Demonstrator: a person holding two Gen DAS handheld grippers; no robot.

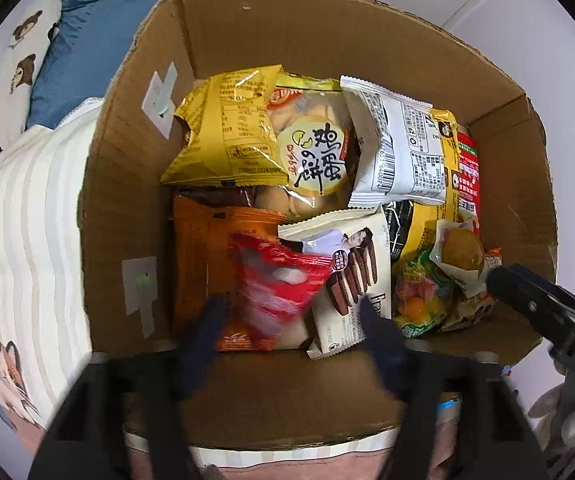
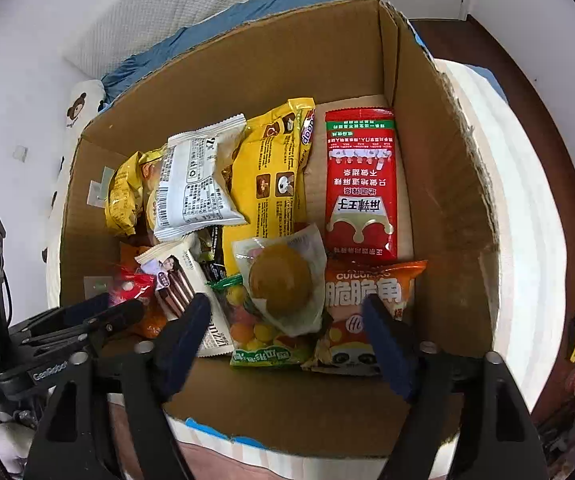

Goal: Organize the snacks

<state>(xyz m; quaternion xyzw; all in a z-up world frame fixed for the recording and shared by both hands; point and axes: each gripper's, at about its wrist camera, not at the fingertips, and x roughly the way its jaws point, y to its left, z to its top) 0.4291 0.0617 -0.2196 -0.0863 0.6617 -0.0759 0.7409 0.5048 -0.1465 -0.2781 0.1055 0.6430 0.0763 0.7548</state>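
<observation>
A cardboard box (image 1: 135, 168) on a bed holds several snack packs. My left gripper (image 1: 293, 320) is open above the box's near left; a blurred small red packet (image 1: 277, 284) lies loose between its fingers, over an orange pack (image 1: 199, 248) and beside a white chocolate-biscuit pack (image 1: 351, 276). My right gripper (image 2: 287, 320) is open and empty over a wrapped round bun (image 2: 281, 280) and a green candy bag (image 2: 263, 340). An orange panda pack (image 2: 367, 300) and a red pack (image 2: 361, 184) lie at the box's right. The left gripper also shows in the right wrist view (image 2: 119, 308).
Yellow packs (image 1: 227, 132), an egg-biscuit bag (image 1: 315, 160) and a white pack (image 1: 399, 148) fill the box's far half. The box walls (image 2: 439, 160) stand high around them. A striped bedspread (image 1: 27, 220) and blue pillow (image 1: 83, 40) lie to the left.
</observation>
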